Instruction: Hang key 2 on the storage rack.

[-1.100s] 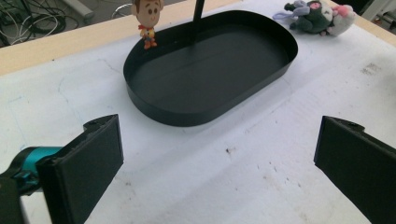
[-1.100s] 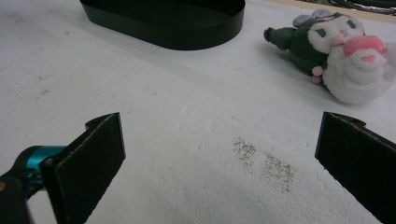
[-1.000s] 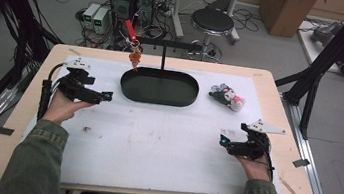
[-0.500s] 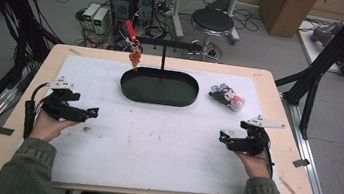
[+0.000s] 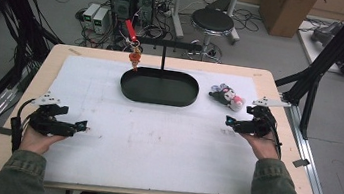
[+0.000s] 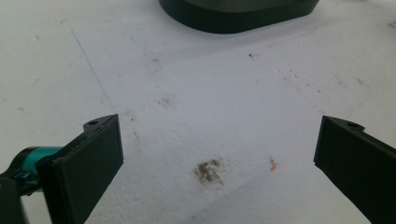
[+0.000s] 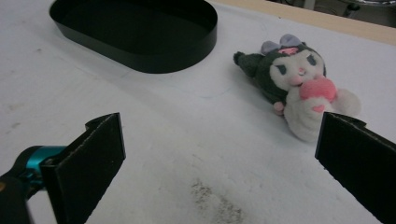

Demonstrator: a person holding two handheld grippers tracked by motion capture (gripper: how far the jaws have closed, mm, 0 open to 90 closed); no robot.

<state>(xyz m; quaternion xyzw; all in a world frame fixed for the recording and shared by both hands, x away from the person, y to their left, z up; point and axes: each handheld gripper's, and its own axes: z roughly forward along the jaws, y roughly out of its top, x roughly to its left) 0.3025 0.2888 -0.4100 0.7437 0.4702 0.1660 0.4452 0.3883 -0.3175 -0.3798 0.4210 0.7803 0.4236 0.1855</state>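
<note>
A small plush toy with a black hood, white face and pink ball lies on the white mat to the right of a black oval tray. My right gripper is open, low over the mat just in front of the plush toy, with nothing between its jaws. The tray is further off in the right gripper view. My left gripper is open near the table's front left, over bare stained mat. In the left gripper view the tray's rim is at the top.
A black T-shaped stand rises behind the tray, with a red and orange charm hanging from its left end. The white mat covers most of the wooden table. Black frame posts stand at the right edge.
My left gripper has drawn back toward the front left of the table. My right gripper has moved forward, closer to the plush toy.
</note>
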